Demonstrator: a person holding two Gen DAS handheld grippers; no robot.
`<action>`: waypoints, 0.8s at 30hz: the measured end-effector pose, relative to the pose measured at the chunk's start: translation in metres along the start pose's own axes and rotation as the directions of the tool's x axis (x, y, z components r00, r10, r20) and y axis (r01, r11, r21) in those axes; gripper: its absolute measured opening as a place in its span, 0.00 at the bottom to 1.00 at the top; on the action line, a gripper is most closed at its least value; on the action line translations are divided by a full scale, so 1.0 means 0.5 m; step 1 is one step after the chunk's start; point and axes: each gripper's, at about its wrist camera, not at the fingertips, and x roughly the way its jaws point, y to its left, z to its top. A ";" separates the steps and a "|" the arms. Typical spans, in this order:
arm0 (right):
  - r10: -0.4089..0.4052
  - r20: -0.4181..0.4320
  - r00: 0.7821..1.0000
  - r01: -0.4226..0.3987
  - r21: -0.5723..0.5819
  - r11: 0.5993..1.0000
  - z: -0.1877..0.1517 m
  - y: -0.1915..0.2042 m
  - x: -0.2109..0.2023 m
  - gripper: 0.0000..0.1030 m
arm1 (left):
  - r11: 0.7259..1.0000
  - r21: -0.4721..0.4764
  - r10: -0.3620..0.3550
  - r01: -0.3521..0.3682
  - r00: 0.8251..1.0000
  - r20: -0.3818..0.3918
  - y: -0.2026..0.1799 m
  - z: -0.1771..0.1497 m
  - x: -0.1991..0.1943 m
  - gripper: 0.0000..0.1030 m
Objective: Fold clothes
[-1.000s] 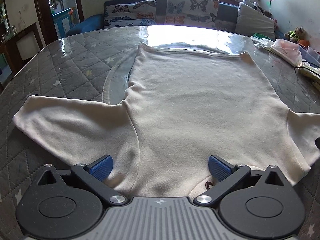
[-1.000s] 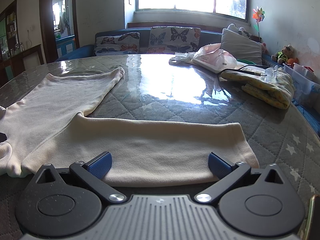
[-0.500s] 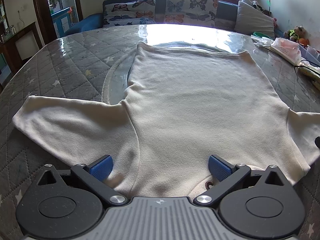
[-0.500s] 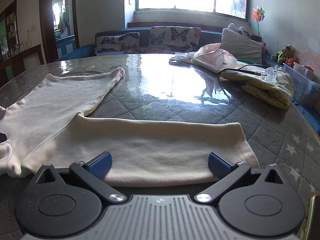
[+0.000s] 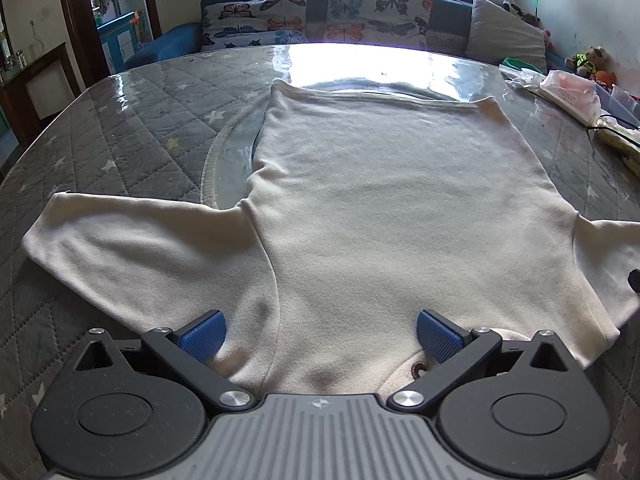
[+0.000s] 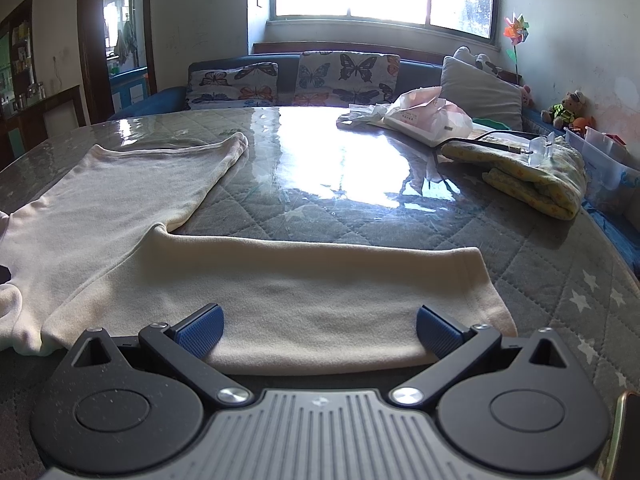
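- Near: my left gripper (image 5: 320,336) spread wide over collar end, right gripper (image 6: 318,330) spread over sleeve (image 6: 312,280) — neither pinching.
- Cream sweater (image 5: 380,208) flat on table (image 5: 132,128).
- Advise: pinch sleeve at cuff, both layers, fold across body — no drag.

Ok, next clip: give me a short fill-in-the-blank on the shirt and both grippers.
1. The cream shirt lies ___ on the table.
2. Both the left gripper and the right gripper are ___.
3. The right gripper faces one spread ___ of the shirt.

Missing words: flat; open; sleeve
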 end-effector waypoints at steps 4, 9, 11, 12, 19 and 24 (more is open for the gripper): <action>-0.020 0.004 1.000 0.020 -0.005 1.000 0.004 0.010 -0.006 1.00 | 1.000 0.000 -0.001 0.001 1.000 -0.001 0.001 0.000 0.000 1.00; -0.005 0.031 1.000 0.005 -0.003 1.000 0.017 0.033 -0.023 1.00 | 1.000 0.000 -0.005 0.005 1.000 -0.003 0.002 -0.001 0.001 1.00; 0.009 0.041 0.999 -0.009 0.001 1.000 0.020 0.043 -0.029 1.00 | 1.000 0.003 -0.006 0.006 1.000 -0.002 0.001 0.001 0.000 1.00; 0.017 0.043 0.999 -0.018 0.004 1.000 0.022 0.050 -0.032 1.00 | 1.000 0.004 -0.006 0.006 1.000 -0.002 0.002 0.001 0.000 1.00; 0.047 0.023 0.999 -0.047 -0.004 0.999 0.013 0.082 -0.029 1.00 | 1.000 0.020 -0.010 0.010 1.000 0.000 0.002 0.003 0.001 1.00; 0.030 0.007 1.000 -0.030 -0.007 1.000 0.009 0.081 -0.025 1.00 | 0.999 0.033 -0.005 0.005 1.000 -0.007 0.000 0.013 -0.004 1.00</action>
